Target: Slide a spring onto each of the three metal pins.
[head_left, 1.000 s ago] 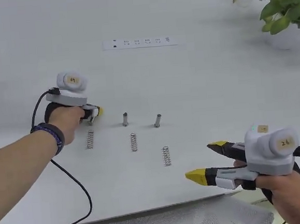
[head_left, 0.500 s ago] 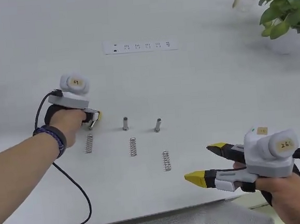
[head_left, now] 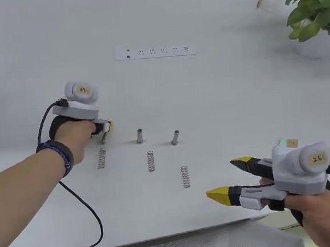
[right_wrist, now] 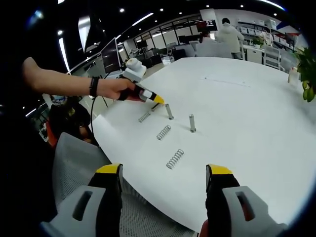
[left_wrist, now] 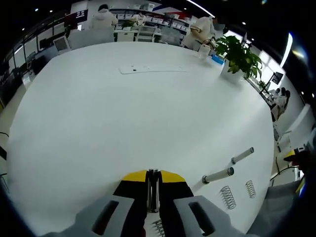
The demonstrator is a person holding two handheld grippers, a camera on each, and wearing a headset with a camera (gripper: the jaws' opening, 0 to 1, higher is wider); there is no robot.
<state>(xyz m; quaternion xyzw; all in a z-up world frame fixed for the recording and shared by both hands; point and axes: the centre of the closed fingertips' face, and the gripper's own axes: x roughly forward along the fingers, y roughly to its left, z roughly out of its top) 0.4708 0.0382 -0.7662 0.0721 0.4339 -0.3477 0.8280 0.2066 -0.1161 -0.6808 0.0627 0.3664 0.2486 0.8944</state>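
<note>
White desk carries three springs just before three pins. Left tongs pinch the leftmost pin; right tongs gape wide, well apart. Best to steady that pin, grip its spring mid-coil and line up axes.

Table, white. On it: power strip, far side; two upright pins; three springs lying flat near them; potted plant, far right; black cable, near edge.

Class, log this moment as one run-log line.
left gripper shut on pin | right gripper open | three springs lying loose
</note>
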